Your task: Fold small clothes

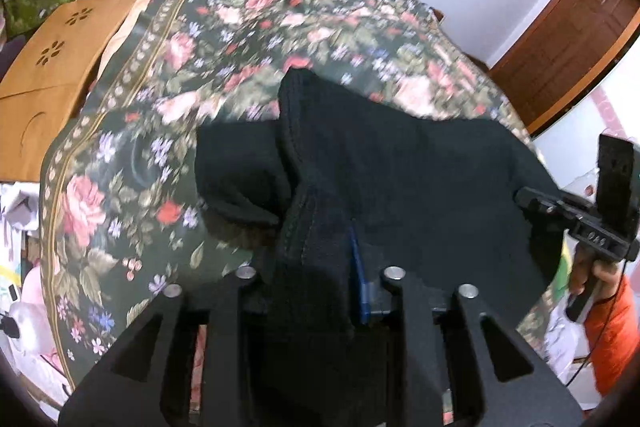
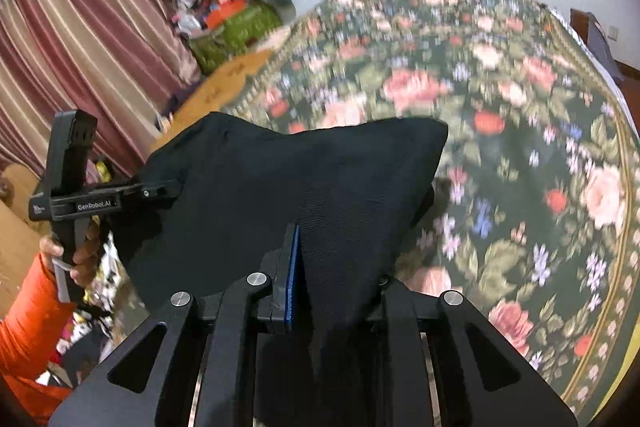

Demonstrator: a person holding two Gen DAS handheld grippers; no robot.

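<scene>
A small black garment (image 1: 400, 179) hangs stretched between my two grippers above a floral bedspread (image 1: 240, 39). My left gripper (image 1: 336, 267) is shut on one edge of the garment, whose stitched hem runs down between the fingers beside a blue pad (image 1: 358, 279). My right gripper (image 2: 316, 267) is shut on the other edge of the garment (image 2: 300, 167), next to its blue pad (image 2: 294, 275). Each gripper shows in the other's view: the right one (image 1: 532, 197) at the cloth's right edge, the left one (image 2: 168, 189) at its left edge.
The floral bedspread (image 2: 500, 115) covers the bed below. An orange-brown wooden board with cut-out flowers (image 1: 60, 47) lies left of the bed. A green bag and clutter (image 2: 236, 27) sit by striped curtains (image 2: 80, 39). A brown door (image 1: 568, 39) is at right.
</scene>
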